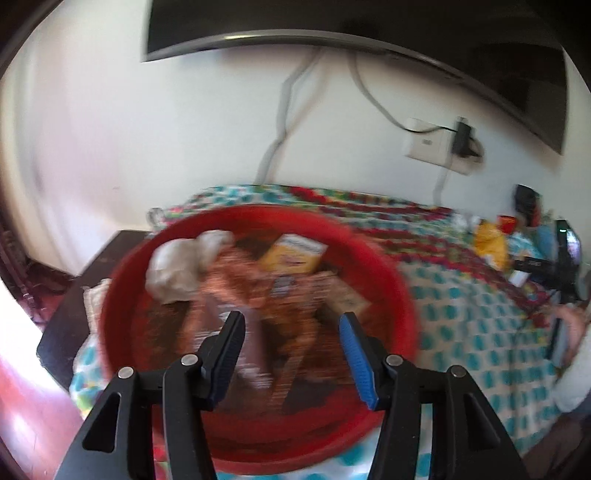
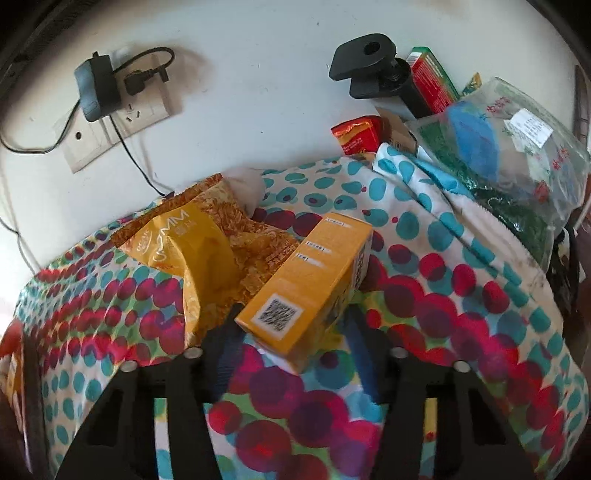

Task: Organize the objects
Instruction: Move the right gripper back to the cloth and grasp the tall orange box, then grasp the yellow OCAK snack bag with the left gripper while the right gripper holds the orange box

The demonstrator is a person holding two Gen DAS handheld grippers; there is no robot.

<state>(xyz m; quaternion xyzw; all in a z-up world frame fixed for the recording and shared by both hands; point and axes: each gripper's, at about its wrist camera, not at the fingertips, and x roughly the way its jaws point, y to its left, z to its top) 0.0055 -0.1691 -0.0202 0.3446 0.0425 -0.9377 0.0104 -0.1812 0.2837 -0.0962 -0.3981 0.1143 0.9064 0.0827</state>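
Observation:
In the left wrist view my left gripper [image 1: 291,321] is open and empty above a red basin [image 1: 122,295] on the dotted cloth. The basin holds a yellow box [image 1: 293,254], a crumpled white bag [image 1: 181,266] and several blurred packets. In the right wrist view my right gripper [image 2: 295,314] is around the near end of an orange-yellow carton [image 2: 314,284] lying on the cloth; its fingertips are hidden behind the carton. A yellow snack bag [image 2: 195,247] lies just left of the carton.
A clear plastic bag [image 2: 517,147] of blue and green items, a red packet [image 2: 356,134], a green-red box [image 2: 432,77] and a black clamp [image 2: 369,62] sit at the back right. A wall socket with charger [image 2: 99,92] is on the left. A TV [image 1: 369,29] hangs above.

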